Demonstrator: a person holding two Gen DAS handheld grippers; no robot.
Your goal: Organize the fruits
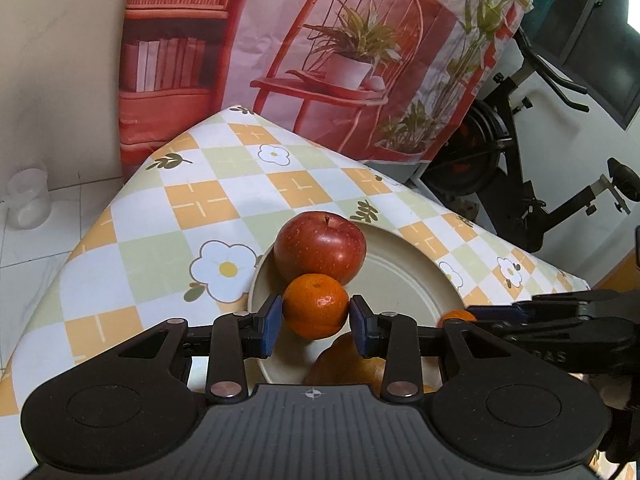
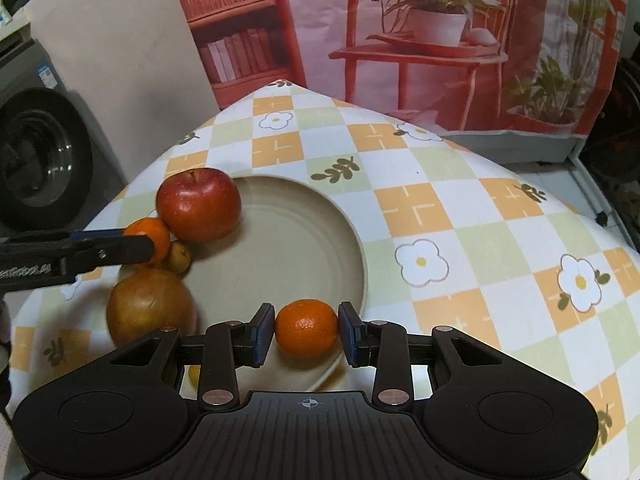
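My left gripper (image 1: 316,318) is shut on a small mandarin (image 1: 316,300), held just in front of a red apple (image 1: 320,248) that rests at the left of a beige plate (image 1: 404,276). A large brown fruit (image 1: 344,360) lies partly hidden under the fingers. My right gripper (image 2: 307,332) is shut on a second mandarin (image 2: 306,322) over the plate's near rim (image 2: 360,280). In the right wrist view the left gripper (image 2: 138,244) comes in from the left with its mandarin (image 2: 150,226), beside the apple (image 2: 199,204), a small greenish-brown fruit (image 2: 179,256) and the large brown fruit (image 2: 150,308).
The table wears a checked flowered cloth (image 2: 440,208) and drops off at its left, right and far edges. A printed backdrop (image 1: 320,40) hangs behind. An exercise bike (image 1: 520,160) stands to the right, a washing machine (image 2: 40,160) to the left, a plastic tub (image 1: 28,200) on the floor.
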